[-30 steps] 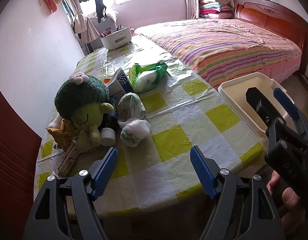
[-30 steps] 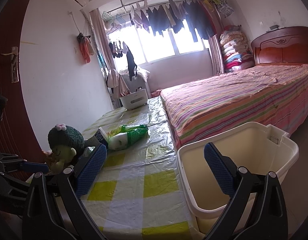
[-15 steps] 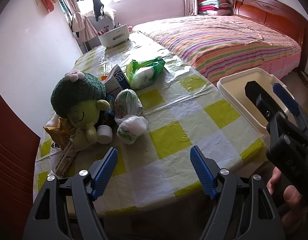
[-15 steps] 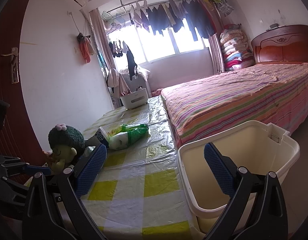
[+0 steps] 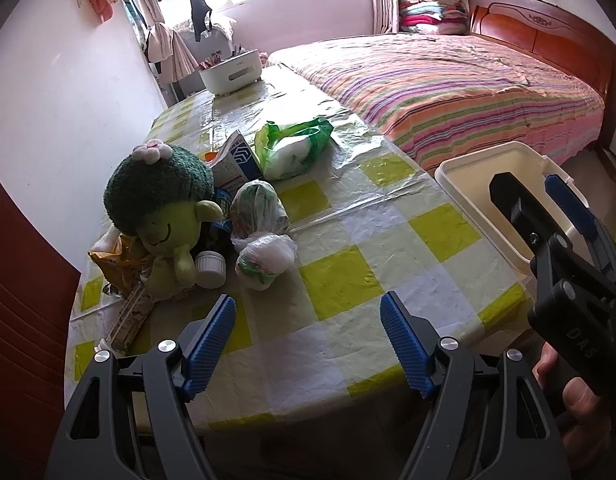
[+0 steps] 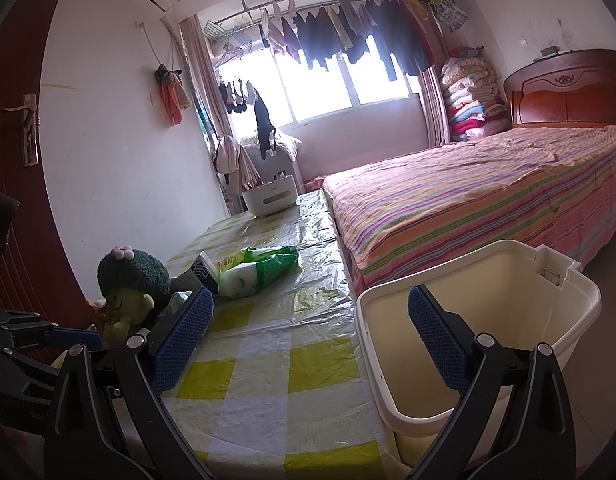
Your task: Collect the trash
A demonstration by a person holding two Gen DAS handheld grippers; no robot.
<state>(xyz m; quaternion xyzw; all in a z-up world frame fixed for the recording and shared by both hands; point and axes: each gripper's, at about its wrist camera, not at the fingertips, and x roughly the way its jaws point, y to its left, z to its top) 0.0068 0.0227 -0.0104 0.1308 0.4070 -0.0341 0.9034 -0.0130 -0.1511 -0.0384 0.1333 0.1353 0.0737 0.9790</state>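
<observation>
Trash lies on the left of the checked table (image 5: 348, 280): two knotted plastic bags (image 5: 264, 260), (image 5: 258, 208), a green and white packet (image 5: 292, 152) (image 6: 260, 270), a blue-printed carton (image 5: 236, 160), an orange snack wrapper (image 5: 116, 260) and a white cap (image 5: 210, 268). A cream bin (image 5: 460, 176) (image 6: 488, 312) stands off the table's right edge. My left gripper (image 5: 308, 336) is open and empty, above the table's near edge, short of the bags. My right gripper (image 6: 308, 332) is open and empty, over the table edge and the bin's rim; it also shows in the left wrist view (image 5: 544, 204).
A green broccoli plush toy (image 5: 164, 204) sits among the trash. A white basket (image 5: 232, 72) stands at the table's far end. A striped bed (image 5: 448, 88) runs along the right. A wall and red door (image 5: 20, 280) close the left side.
The left gripper has drawn back and tilted a little, so the table items sit slightly farther and lower in view. The right gripper has barely moved. Both stay open.
</observation>
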